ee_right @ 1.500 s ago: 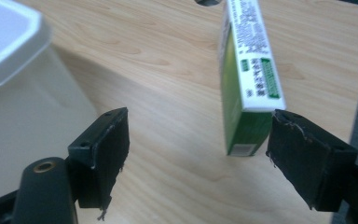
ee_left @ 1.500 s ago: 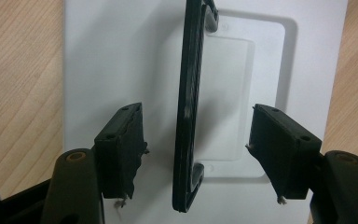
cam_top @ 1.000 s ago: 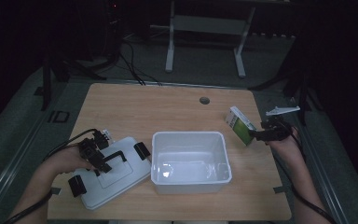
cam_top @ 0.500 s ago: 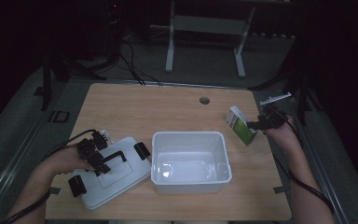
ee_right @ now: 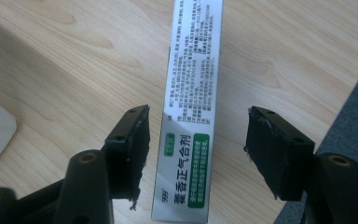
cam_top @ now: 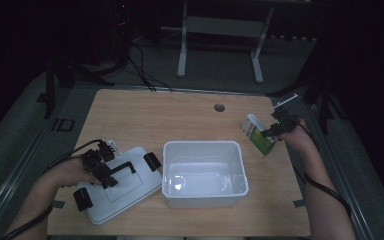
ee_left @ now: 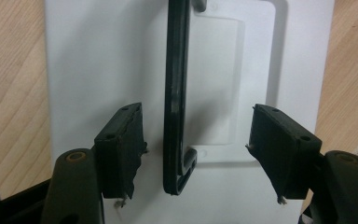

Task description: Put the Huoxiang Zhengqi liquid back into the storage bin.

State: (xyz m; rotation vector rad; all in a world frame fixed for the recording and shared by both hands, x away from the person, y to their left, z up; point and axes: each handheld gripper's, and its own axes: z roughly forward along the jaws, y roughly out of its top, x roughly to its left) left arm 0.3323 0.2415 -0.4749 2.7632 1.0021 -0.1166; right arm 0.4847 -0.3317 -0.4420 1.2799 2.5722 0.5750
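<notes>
at the worktop's (cam_top: 130, 115) right edge, the right claw (ee_right: 193, 154) stands apart around the green-and-white box (ee_right: 191, 121), not yet clamped.
next it likely must close and carry it to the white bin (cam_top: 240, 170); the left claw (ee_left: 196, 149), also apart, straddles the lid's black handle (ee_left: 176, 93).

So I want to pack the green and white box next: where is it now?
In the high view the green and white box lies at the table's right edge, just right of the white bin, between the open right tongs.
</notes>
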